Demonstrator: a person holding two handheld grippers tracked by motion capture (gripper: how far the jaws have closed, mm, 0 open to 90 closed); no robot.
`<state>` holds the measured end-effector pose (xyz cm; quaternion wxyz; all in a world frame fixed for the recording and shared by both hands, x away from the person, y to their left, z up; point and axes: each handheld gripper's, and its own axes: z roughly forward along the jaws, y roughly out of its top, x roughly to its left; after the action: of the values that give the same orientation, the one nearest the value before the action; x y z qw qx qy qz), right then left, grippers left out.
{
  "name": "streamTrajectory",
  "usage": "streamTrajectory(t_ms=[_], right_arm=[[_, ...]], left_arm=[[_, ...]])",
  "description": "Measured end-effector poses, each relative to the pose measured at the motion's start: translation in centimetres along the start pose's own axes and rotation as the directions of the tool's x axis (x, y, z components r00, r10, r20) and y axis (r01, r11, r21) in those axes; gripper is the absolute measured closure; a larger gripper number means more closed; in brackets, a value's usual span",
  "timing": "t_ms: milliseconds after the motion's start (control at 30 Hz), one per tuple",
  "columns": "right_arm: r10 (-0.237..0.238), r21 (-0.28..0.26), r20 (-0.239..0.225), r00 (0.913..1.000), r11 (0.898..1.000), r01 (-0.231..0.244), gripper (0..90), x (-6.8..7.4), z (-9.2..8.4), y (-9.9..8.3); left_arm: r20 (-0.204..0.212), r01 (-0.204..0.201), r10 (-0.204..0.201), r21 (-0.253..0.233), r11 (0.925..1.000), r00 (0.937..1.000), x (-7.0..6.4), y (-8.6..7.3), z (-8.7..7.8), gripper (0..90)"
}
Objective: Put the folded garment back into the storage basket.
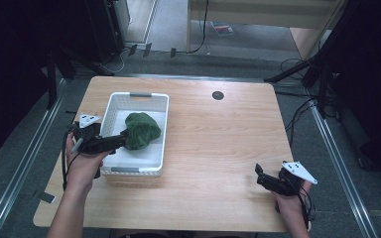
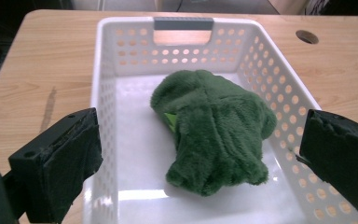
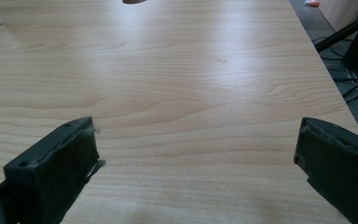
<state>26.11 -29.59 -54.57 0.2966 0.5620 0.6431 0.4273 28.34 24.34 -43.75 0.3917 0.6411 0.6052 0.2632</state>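
A green plush toy (image 2: 212, 133) lies in a white basket (image 1: 110, 106) near the bench's (image 1: 218, 148) left edge. The left gripper (image 2: 200, 154), jaws spread, sits at the basket's near end, apparently clear of the toy. The right gripper (image 3: 196, 163), also spread, rests near the bench's near right corner.

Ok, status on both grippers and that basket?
Left gripper open at green plush toy. Toy lying inside white basket. Right gripper open, empty over table. Nothing blocking.

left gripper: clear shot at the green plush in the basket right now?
Probably yes. The left gripper is open, its jaws spread wider than the green plush, which lies alone on the floor of the white basket. Nothing sits between them; the basket is open-topped.
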Motion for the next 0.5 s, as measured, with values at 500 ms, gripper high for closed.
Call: streamTrajectory(t_ms=[500], right_arm=[[-0.001,0.003,0.004,1.0,1.0,0.001,0.0,0.0,0.0,0.0]], left_arm=[[-0.036,0.074,-0.078,-0.084,0.9937,0.9963,3.7,-1.8,-2.9,0.0]])
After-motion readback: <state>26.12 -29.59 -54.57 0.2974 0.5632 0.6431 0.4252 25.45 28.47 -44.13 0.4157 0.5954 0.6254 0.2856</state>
